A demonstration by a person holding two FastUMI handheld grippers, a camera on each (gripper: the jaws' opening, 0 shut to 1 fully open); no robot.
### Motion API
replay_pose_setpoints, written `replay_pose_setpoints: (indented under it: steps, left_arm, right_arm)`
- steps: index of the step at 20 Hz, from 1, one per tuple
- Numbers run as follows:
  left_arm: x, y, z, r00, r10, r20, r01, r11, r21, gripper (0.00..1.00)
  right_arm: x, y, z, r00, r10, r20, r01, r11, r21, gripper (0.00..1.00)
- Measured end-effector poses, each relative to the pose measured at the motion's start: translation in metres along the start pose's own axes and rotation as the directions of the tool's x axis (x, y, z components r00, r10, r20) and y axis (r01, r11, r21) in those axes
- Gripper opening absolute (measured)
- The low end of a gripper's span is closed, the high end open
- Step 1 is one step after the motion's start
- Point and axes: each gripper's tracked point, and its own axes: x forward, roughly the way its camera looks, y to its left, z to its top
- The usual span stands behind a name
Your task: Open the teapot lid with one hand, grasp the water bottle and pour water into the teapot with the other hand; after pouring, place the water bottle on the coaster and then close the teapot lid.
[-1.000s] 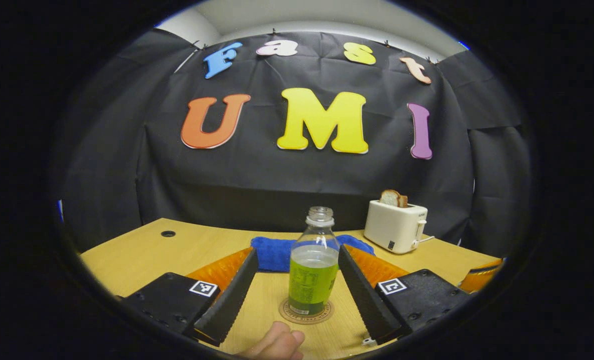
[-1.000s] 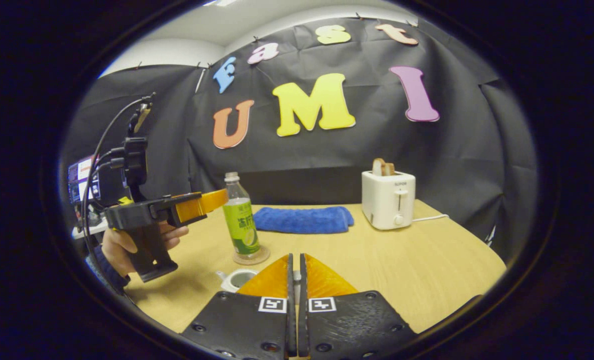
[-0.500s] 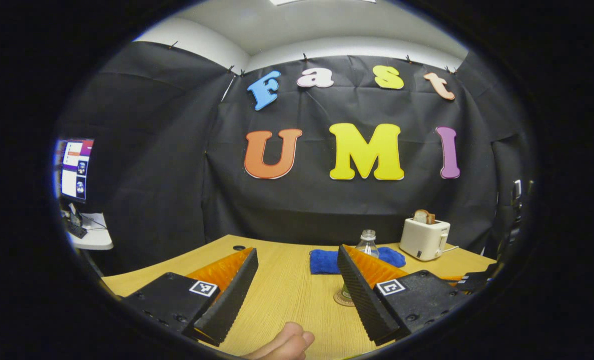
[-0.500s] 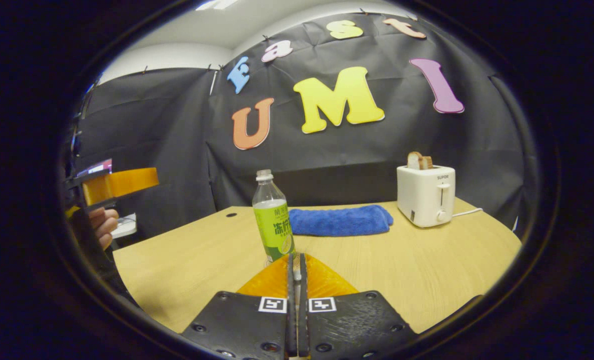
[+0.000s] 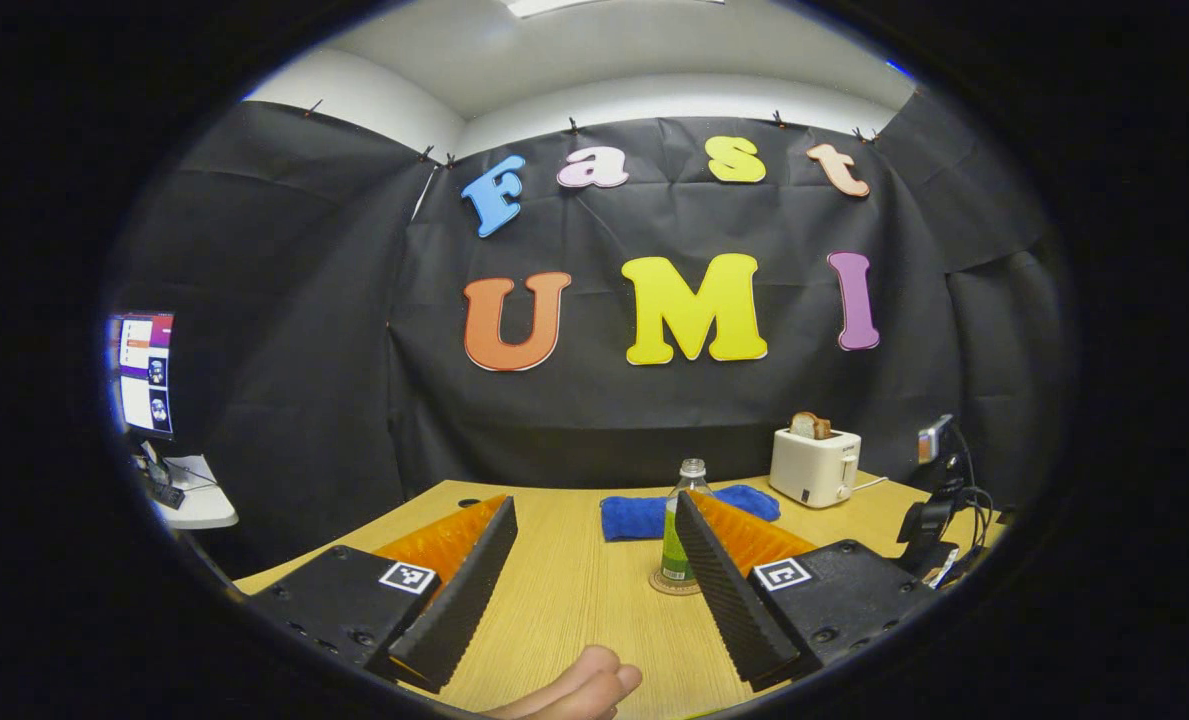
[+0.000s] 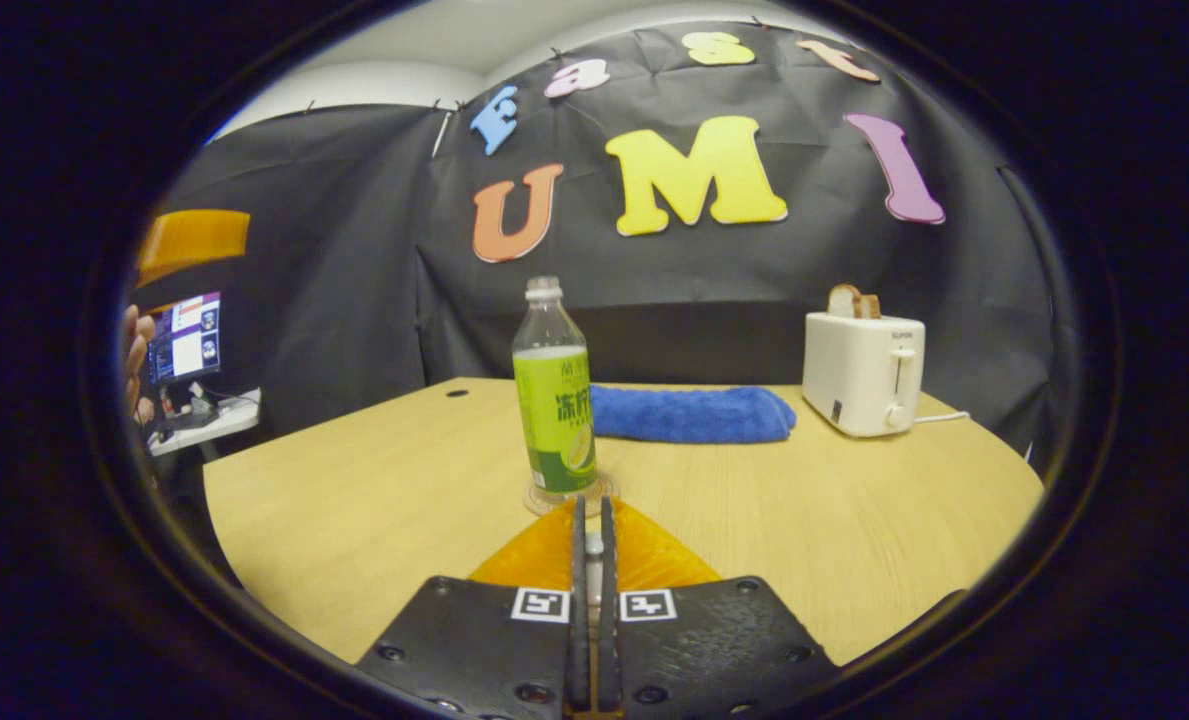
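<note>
I read the pouring as finished: the water bottle (image 6: 555,391) stands upright on its coaster (image 6: 564,494) out on the worktop (image 6: 374,520), uncapped and partly full, and nothing is gripping it. My left gripper (image 5: 594,585) hangs well back from the bottle with its fingers spread wide and empty; the bottle sits past the tip of the right-hand finger there. My right gripper (image 6: 592,590) has its fingers pressed together with something small and pale just visible in the slit between them; I cannot tell whether that is the teapot lid's knob. I cannot say where the teapot itself is, so I judge that closing the lid is the step in hand or just done, but I cannot confirm which. As for writing, the bottle's green label carries large printed characters, too distorted for me to make out, and the white toaster (image 6: 862,372) beside the blue towel (image 6: 689,414) bears a small brand mark near its top edge that is too small to read here.
</note>
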Motion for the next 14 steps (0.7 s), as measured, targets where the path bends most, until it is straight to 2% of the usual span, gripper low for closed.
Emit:
replay_pose_setpoints:
  steps: [4, 5, 7, 8, 11, 12, 14]
  left_arm:
    - [-0.001, 0.001, -0.002, 1.000, -0.007, -0.013, 0.007, 1.000, -0.019, 0.99]
    - [-0.001, 0.002, -0.004, 1.000, -0.008, -0.022, 0.007, 1.000, -0.018, 0.99]
    - [-0.002, 0.005, -0.003, 0.999, 0.004, -0.035, -0.004, 1.000, -0.016, 0.99]
    - [-0.005, 0.007, -0.003, 0.999, 0.006, -0.044, -0.007, 1.000, -0.015, 0.99]
    - [-0.016, 0.012, 0.005, 0.998, 0.024, -0.050, -0.024, 1.000, -0.015, 0.99]
    - [-0.021, 0.014, 0.009, 0.998, 0.031, -0.050, -0.032, 0.999, -0.018, 0.99]
    - [-0.030, 0.015, 0.013, 0.998, 0.036, -0.052, -0.037, 0.999, -0.017, 0.99]
  right_arm:
    - [-0.002, -0.002, -0.006, 1.000, -0.012, -0.024, 0.012, 1.000, -0.003, 0.06]
    - [-0.005, -0.003, -0.003, 0.999, -0.027, -0.030, 0.027, 1.000, -0.006, 0.13]
    - [-0.013, -0.003, 0.012, 0.998, -0.048, -0.029, 0.047, 0.999, -0.009, 0.52]
    - [-0.020, -0.002, 0.020, 0.999, -0.051, -0.017, 0.051, 0.999, -0.005, 0.65]
    - [-0.042, -0.001, 0.052, 0.998, -0.063, 0.019, 0.063, 0.998, 0.012, 0.93]
    - [-0.062, -0.005, 0.069, 0.994, -0.100, 0.038, 0.099, 0.995, 0.020, 0.97]
    - [-0.088, -0.006, 0.093, 0.990, -0.129, 0.062, 0.127, 0.992, 0.027, 0.96]
